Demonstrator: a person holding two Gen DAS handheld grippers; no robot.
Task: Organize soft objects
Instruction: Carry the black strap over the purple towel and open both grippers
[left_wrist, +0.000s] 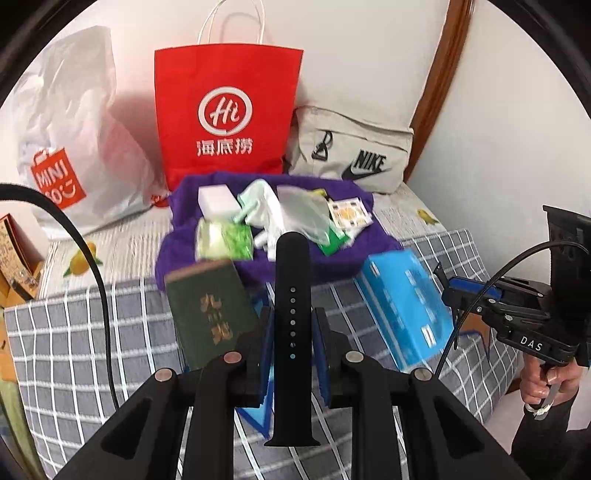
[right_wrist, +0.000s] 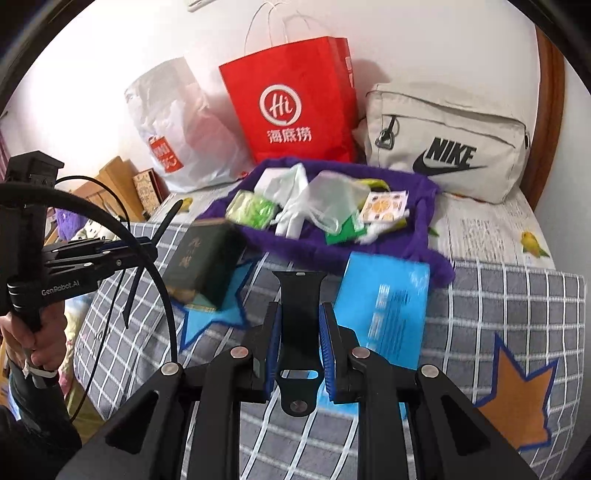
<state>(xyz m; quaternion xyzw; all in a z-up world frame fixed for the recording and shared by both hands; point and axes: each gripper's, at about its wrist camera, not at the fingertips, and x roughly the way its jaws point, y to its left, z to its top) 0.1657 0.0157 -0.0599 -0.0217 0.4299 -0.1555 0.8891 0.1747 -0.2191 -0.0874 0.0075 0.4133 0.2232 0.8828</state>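
While clamped lengthwise in left fingers (left_wrist: 291, 325) and right fingers (right_wrist: 301, 332), watch strap halves (left_wrist: 292, 295) point toward purple cloth (left_wrist: 343, 254).

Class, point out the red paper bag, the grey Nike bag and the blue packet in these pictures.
red paper bag (left_wrist: 225, 110), left wrist view, on its printed front.
grey Nike bag (right_wrist: 447, 144), right wrist view, on its front panel.
blue packet (right_wrist: 388, 306), right wrist view, on its top face.
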